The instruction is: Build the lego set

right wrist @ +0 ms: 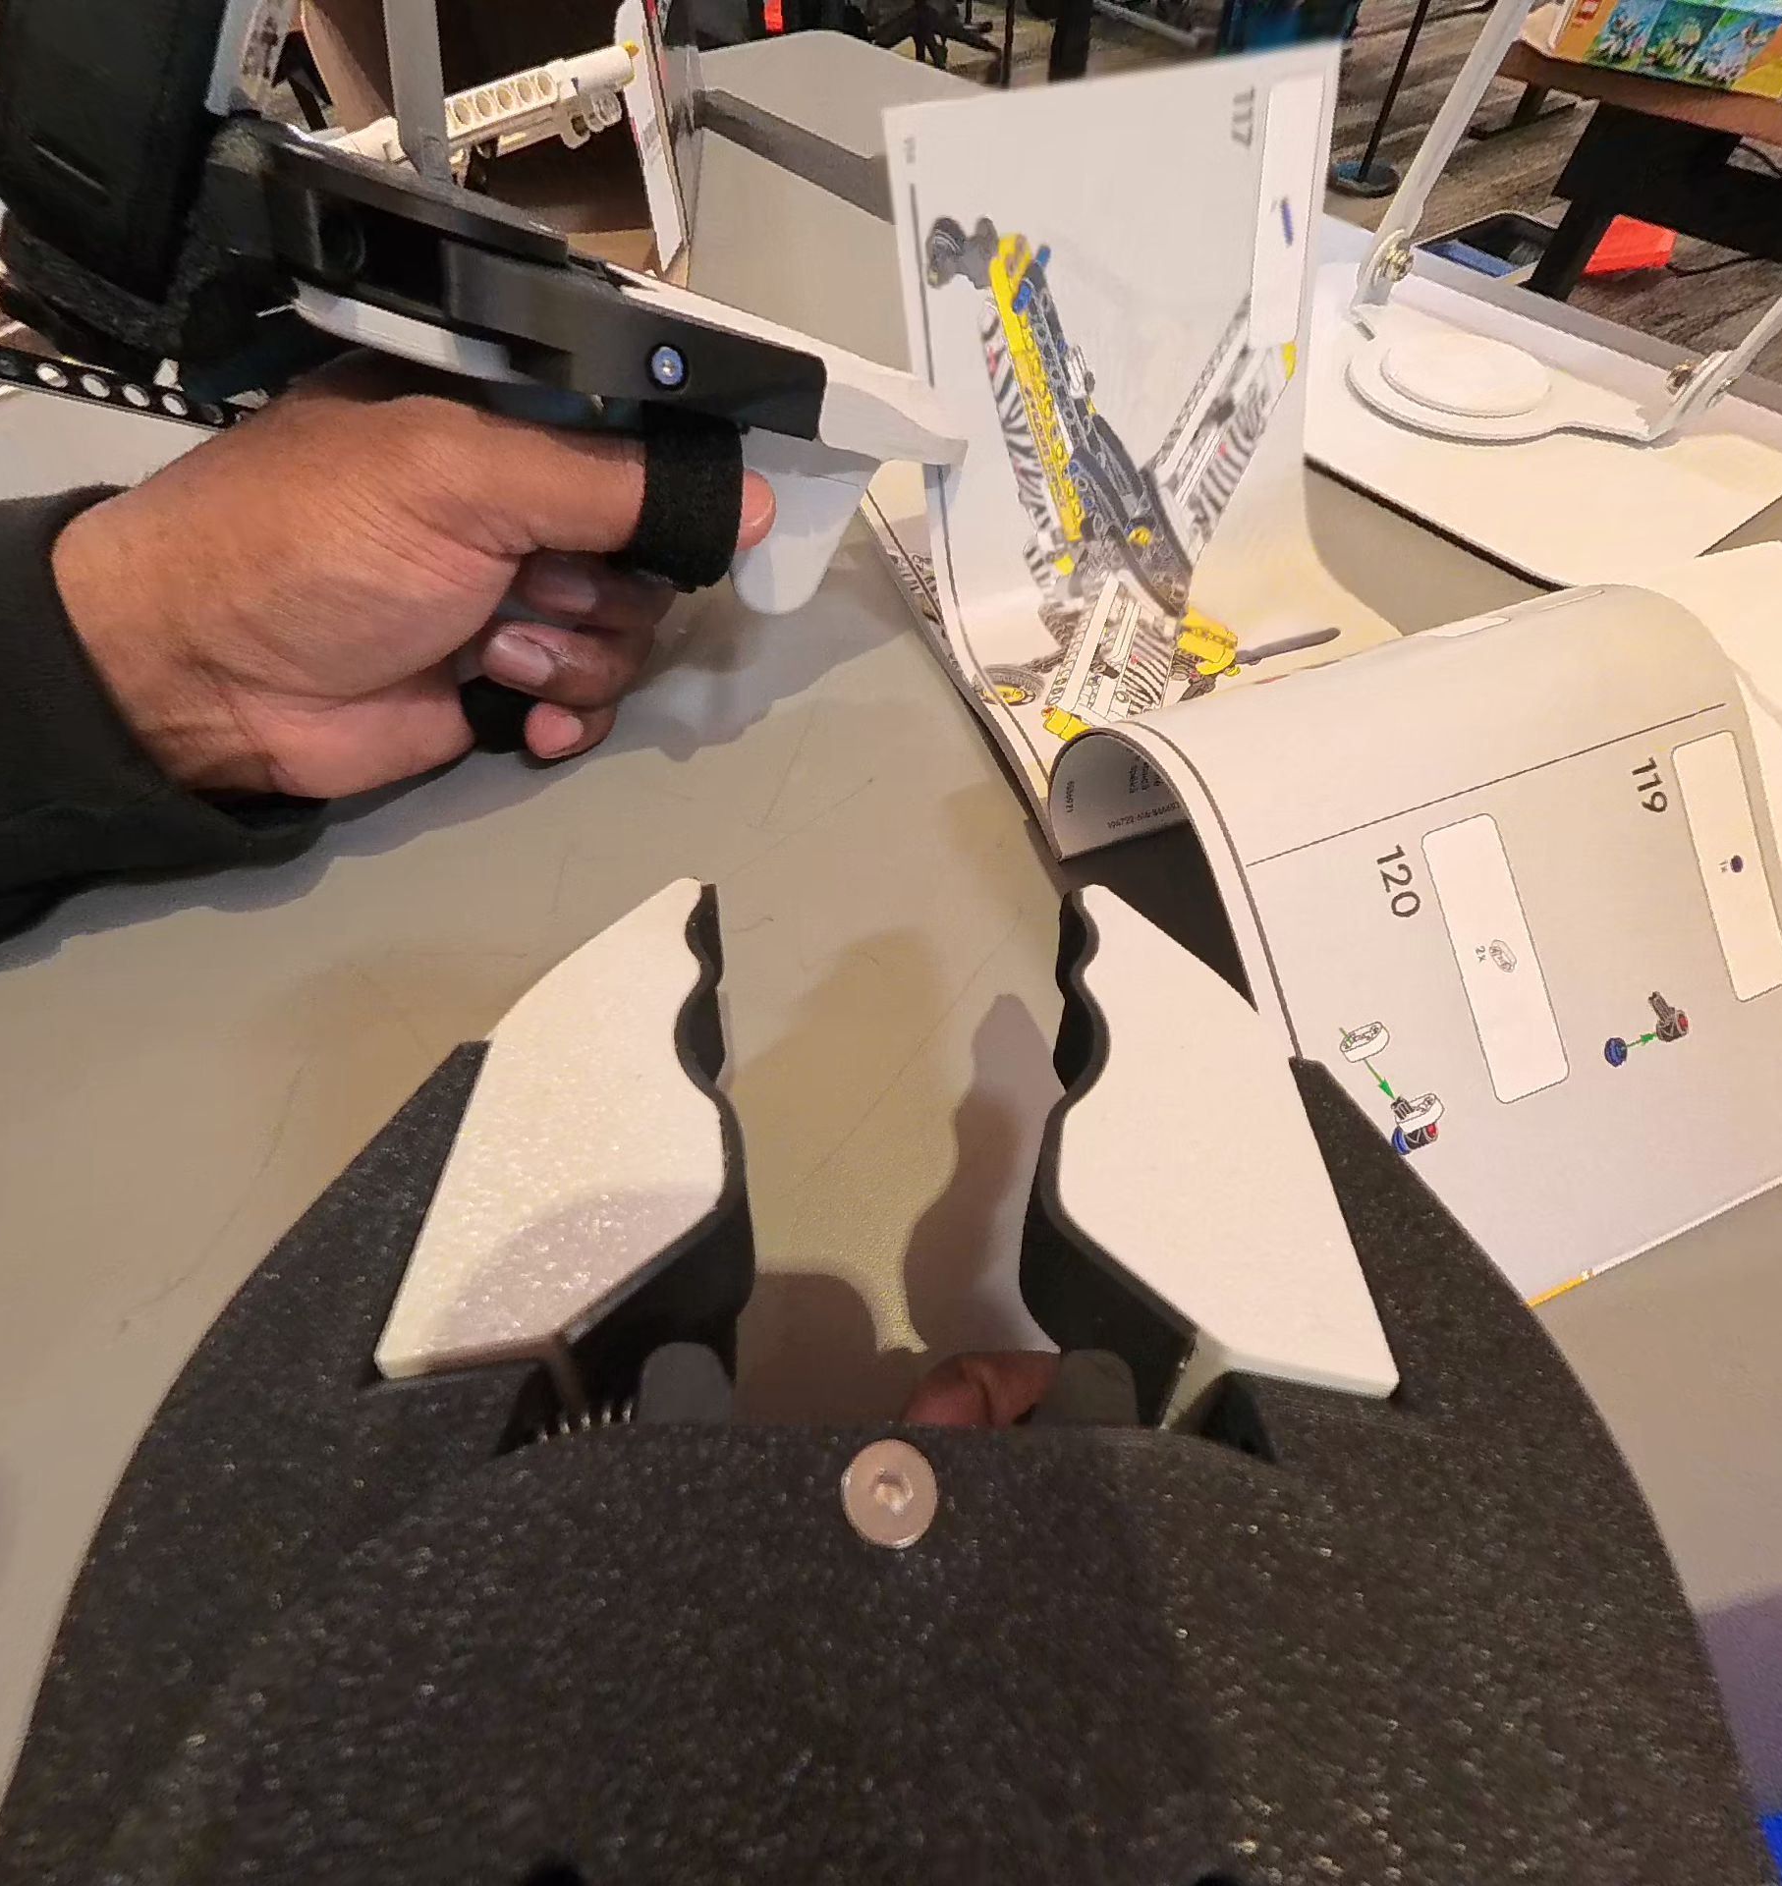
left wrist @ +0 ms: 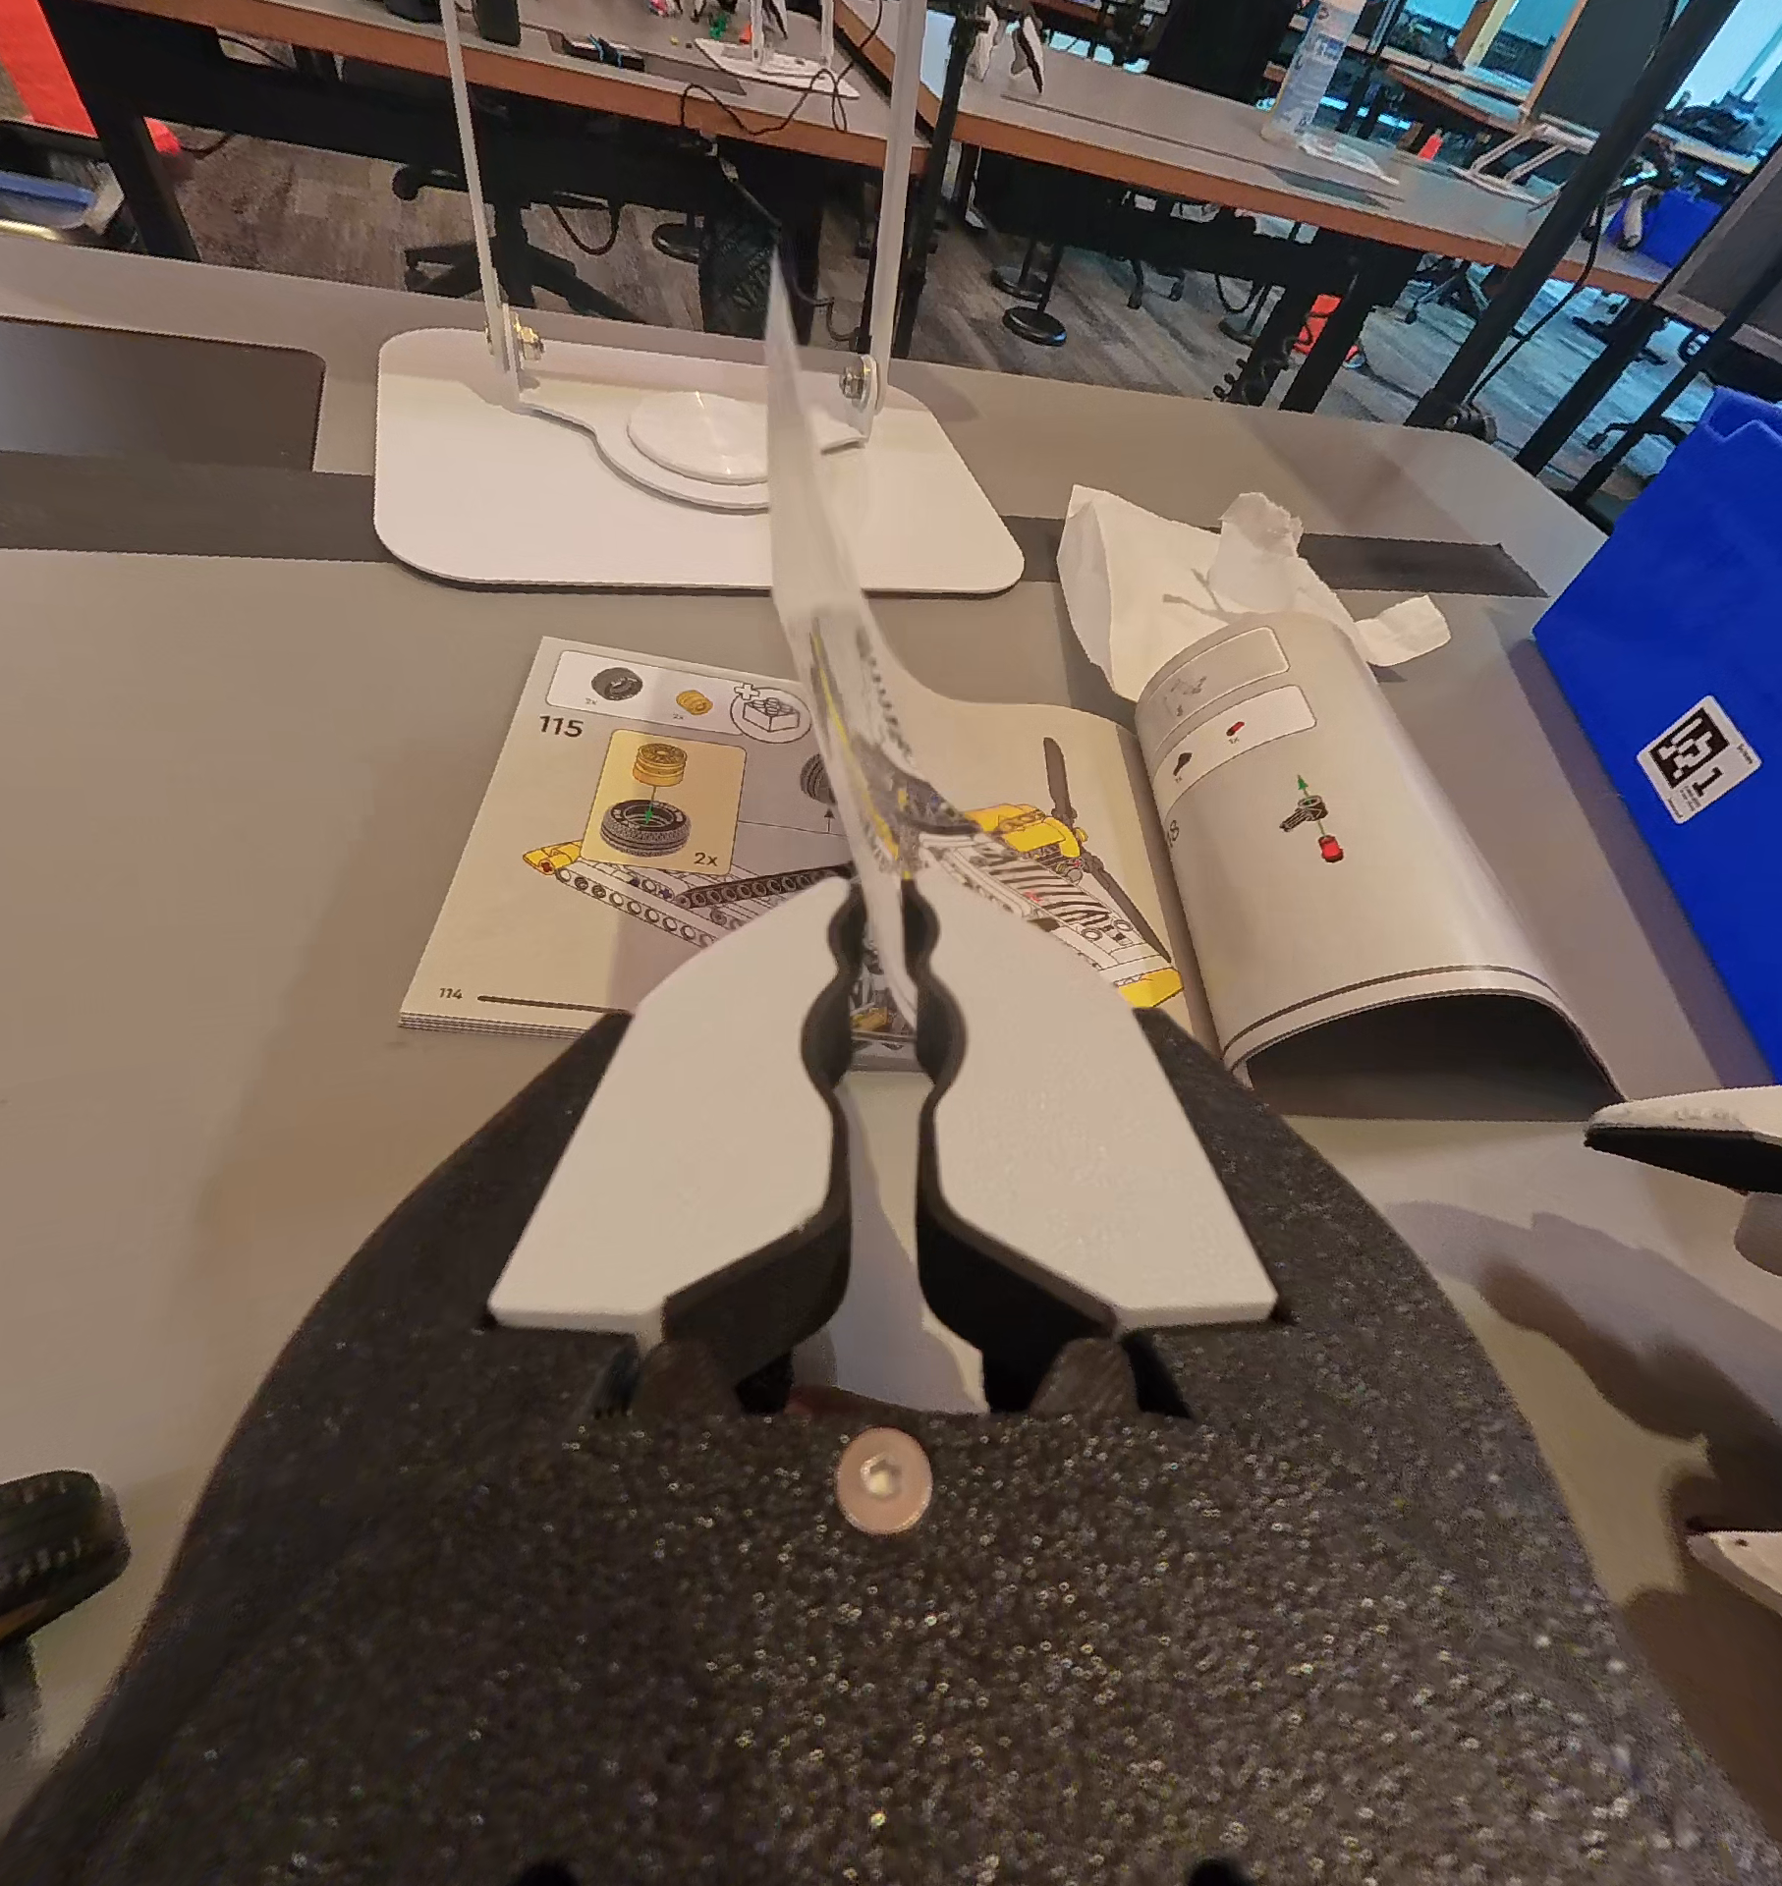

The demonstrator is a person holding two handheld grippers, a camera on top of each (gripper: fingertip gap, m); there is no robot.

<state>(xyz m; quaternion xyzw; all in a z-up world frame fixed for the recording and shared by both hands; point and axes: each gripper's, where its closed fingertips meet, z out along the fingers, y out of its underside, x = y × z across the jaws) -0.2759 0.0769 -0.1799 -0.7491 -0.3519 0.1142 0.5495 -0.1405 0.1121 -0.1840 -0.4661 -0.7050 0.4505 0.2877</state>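
Yellow, zebra-striped model on booklet page (right wrist: pixel 1101 408); blue bin (left wrist: pixel 1724 714).

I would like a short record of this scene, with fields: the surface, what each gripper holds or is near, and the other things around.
surface: grey table
left gripper: shut on one page of the instruction booklet, the page lifted upright
right gripper: open, nothing between its fingers, over bare table beside the booklet's curled pages
hand: holds the left gripper's grip
nearby: white lamp base, crumpled white paper, blue bin, black tyre
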